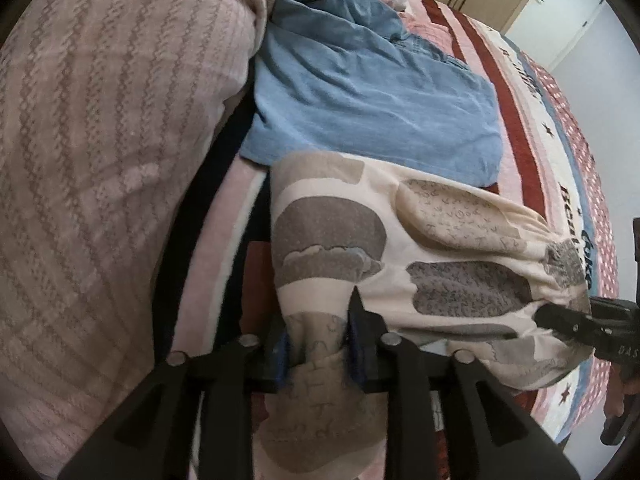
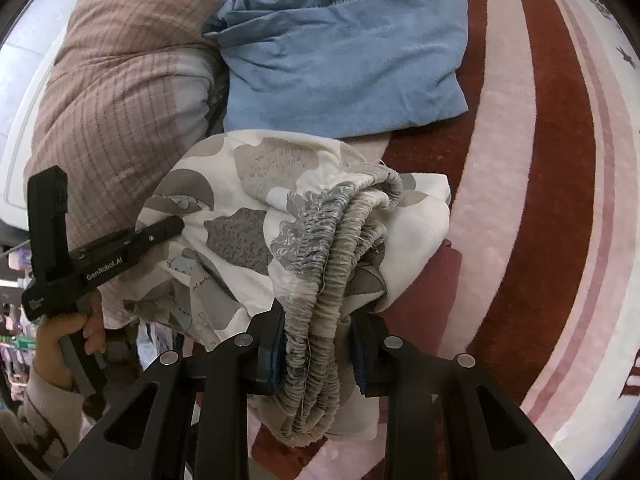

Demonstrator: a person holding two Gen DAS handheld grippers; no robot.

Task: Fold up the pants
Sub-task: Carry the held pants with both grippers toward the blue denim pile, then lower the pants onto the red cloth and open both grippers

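My left tongs [image 1: 316,344] pinch the patterned pants [image 1: 400,248] — my right tongs [image 2: 320,344] clamp their bunched waistband [image 2: 340,232]. Blue folded pants [image 2: 344,64] lie just beyond on the bed [image 2: 520,200].

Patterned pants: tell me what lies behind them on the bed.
Behind the patterned pants lies a blue garment on the striped blanket, beside a pink quilt. Its near edge is covered by the pants, so touching or overlap cannot be told.

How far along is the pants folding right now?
Done: the blue pants lie folded on the blanket. In hand: the patterned pants are bunched and gripped by both tongs, left on a fabric end, right on the gathered waistband. Left: laying them down flat and neat.
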